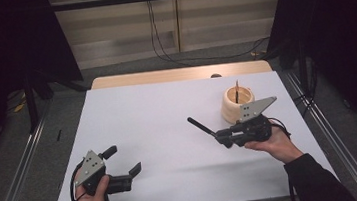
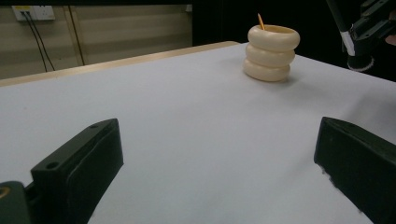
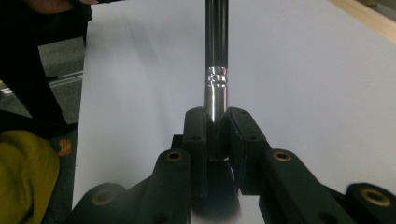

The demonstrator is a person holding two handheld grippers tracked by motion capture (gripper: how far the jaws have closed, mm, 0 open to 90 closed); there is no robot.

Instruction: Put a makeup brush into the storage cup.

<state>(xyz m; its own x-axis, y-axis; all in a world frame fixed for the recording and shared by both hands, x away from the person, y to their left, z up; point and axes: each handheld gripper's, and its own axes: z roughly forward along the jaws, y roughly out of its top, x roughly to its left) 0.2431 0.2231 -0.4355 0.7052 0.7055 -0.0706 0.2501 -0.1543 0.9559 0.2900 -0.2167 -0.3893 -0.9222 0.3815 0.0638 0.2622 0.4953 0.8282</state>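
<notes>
- Looking down from the high view, we see a white table [image 1: 169, 131] with a light wooden strip along its far edge, grey floor around it, metal rails at both sides, dark curtains left and right, and cables hanging down a pale back wall.
- On the table's far right stands a cream ribbed holder [image 1: 235, 105] with a thin stick in it. The right gripper [image 1: 217, 132] hovers just in front of that holder, lying roughly level and pointing left, its grey plate partly covering the holder's near side. Its jaws clamp a black pen [image 1: 200, 127] that juts out up and to the left. We cannot tell here what the stick is.
- The left gripper [image 1: 123, 164] sits at the near left of the table in the person's left hand [image 1: 92, 197], pointing right, jaws spread wide with nothing between them. The right hand [image 1: 272, 146] wraps its gripper from below, dark sleeve running off the bottom edge.
- From the left gripper view, we see both jaws far apart over bare table, the holder [image 2: 272, 53] well ahead with an orange stick tip above its rim, and the other gripper cut off at the top right corner.
- From the right gripper view, the jaws pinch the pen [image 3: 216, 70], dark and glossy with a banded ring; its far end runs out of the top edge. A yellow object at lower left is blurred and hard to identify.
</notes>
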